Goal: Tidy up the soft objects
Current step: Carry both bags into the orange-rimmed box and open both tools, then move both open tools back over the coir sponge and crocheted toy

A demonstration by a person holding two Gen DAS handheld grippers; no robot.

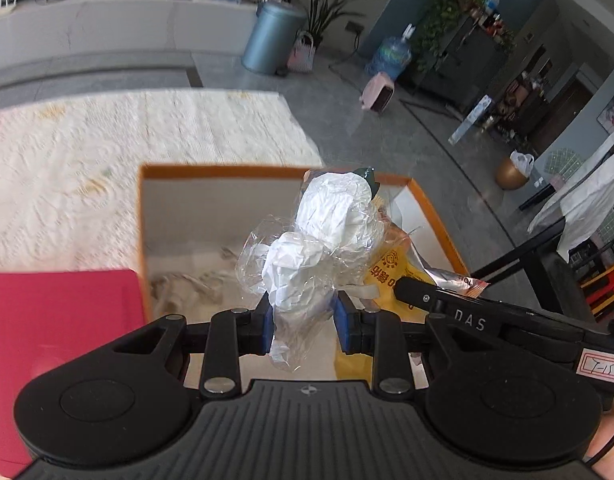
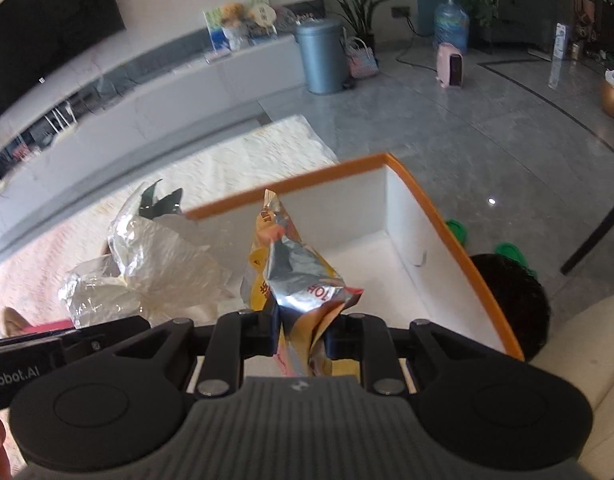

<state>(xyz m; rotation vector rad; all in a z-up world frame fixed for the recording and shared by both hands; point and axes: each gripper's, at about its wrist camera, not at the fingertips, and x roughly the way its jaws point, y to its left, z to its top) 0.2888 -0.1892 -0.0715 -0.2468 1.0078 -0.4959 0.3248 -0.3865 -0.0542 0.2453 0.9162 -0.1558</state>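
My left gripper [image 1: 303, 326] is shut on a crumpled clear plastic bag with white paper inside [image 1: 323, 232], which hangs over the open white box with an orange rim [image 1: 219, 171]. My right gripper [image 2: 301, 336] is shut on a yellow and silver snack bag [image 2: 295, 272], held above the same box [image 2: 423, 208]. In the right wrist view the clear plastic bag [image 2: 147, 264] hangs to the left of the snack bag. In the left wrist view the snack bag [image 1: 391, 272] and the right gripper's finger [image 1: 439, 300] show to the right of the bundle.
A beige cloth [image 1: 191, 284] lies on the box floor. A red cushion [image 1: 59, 332] sits to the box's left on a cream quilted rug [image 1: 147, 136]. A blue-grey bin [image 2: 321, 56], a pink heater [image 2: 450, 65] and a water jug [image 2: 451, 24] stand on the grey floor beyond.
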